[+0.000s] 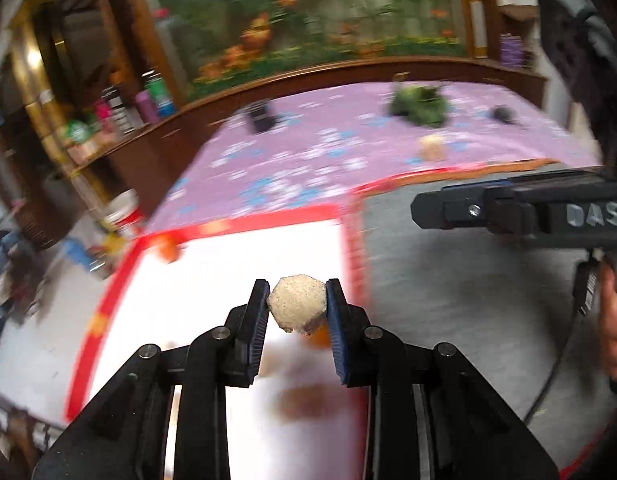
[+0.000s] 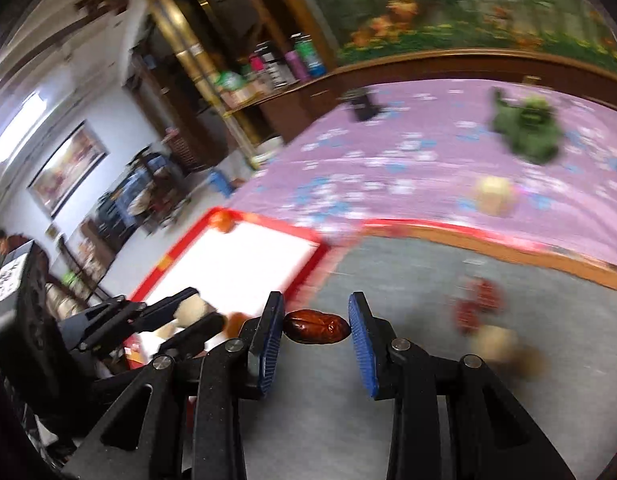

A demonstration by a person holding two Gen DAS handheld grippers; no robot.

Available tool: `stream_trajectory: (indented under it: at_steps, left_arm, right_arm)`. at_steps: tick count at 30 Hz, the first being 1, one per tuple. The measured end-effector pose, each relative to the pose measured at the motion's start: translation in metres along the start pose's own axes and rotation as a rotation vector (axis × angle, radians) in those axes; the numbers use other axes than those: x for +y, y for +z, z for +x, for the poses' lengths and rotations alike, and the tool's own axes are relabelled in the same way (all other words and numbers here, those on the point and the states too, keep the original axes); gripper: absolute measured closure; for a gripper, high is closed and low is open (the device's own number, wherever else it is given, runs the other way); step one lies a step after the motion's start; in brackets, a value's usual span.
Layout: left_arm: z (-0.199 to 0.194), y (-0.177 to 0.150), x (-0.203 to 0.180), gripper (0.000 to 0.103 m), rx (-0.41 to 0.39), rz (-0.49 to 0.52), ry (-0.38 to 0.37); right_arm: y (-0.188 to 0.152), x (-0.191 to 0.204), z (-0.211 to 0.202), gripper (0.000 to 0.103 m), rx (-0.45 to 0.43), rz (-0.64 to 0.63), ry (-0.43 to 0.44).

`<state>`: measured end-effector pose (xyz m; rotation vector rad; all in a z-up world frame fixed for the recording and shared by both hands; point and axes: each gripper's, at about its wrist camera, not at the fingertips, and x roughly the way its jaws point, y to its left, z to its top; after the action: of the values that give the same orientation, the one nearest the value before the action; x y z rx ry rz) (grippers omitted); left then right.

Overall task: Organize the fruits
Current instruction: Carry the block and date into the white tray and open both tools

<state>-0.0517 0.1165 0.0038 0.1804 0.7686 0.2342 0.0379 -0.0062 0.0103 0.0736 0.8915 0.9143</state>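
My left gripper (image 1: 296, 304) is shut on a pale beige speckled fruit (image 1: 295, 307), held above a white tray with a red rim (image 1: 236, 224). A small orange fruit (image 1: 167, 249) lies in that tray's far left corner, and blurred brownish fruits (image 1: 304, 400) sit low in the tray below the fingers. My right gripper (image 2: 317, 326) is shut on a dark red-brown date (image 2: 316, 326) above the grey mat (image 2: 448, 280). Red fruits (image 2: 478, 304) and a pale round fruit (image 2: 494, 344) lie on the mat to the right. In the right wrist view the left gripper (image 2: 190, 308) holds its pale fruit over the tray (image 2: 244, 260).
A purple flowered bedspread (image 1: 328, 148) stretches beyond the mat, with a green soft toy (image 1: 420, 106), a pale ball (image 1: 431, 148) and a dark object (image 1: 262, 116) on it. Shelves with bottles (image 1: 148, 100) stand at the left. The right gripper's body (image 1: 520, 212) and a hand (image 1: 612, 320) fill the left wrist view's right side.
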Motion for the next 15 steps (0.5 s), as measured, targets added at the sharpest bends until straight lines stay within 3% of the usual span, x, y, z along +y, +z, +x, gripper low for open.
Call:
stream_trajectory:
  at_steps: [4,15]
  left_arm:
    - [0.008,-0.016,0.028,0.078,0.019,-0.033,0.086]
    - [0.014,-0.033,0.056,0.077,0.021,-0.079,0.120]
  right_arm:
    - [-0.001,0.037,0.038,0.070,0.035,-0.027,0.047]
    - [-0.003,0.069,0.070,0.069,0.067,-0.063,0.047]
